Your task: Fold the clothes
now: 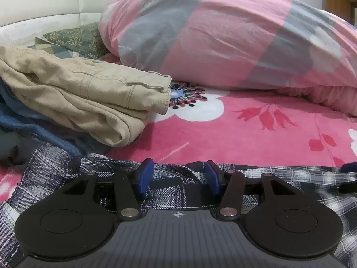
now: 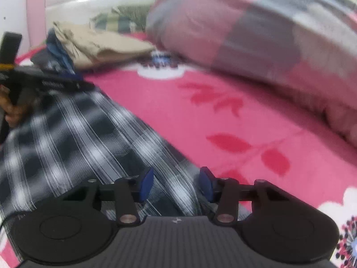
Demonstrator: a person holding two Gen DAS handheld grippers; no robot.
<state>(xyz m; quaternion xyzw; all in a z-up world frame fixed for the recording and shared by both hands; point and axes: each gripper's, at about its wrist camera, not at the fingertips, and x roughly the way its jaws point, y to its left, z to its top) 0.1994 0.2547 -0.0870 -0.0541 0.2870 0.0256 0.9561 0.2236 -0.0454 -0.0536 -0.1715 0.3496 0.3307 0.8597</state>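
both tongs, left gripper [image 1: 177, 179] and right gripper [image 2: 176, 184], gape over our plaid shirt [image 2: 73, 134]; light, limp cloth, so we'd pinch an edge.

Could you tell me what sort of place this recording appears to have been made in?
Most likely a bedroom: the plaid shirt lies on a bed's pink floral bedspread, with a rolled pink and grey quilt and a padded white headboard behind.

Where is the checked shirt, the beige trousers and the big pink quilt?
checked shirt [image 1: 169, 189], left wrist view, the cloth between the open tongs.
beige trousers [image 1: 84, 93], left wrist view, the middle of the folded pile's top.
pink quilt [image 1: 223, 35], left wrist view, its bulging front.
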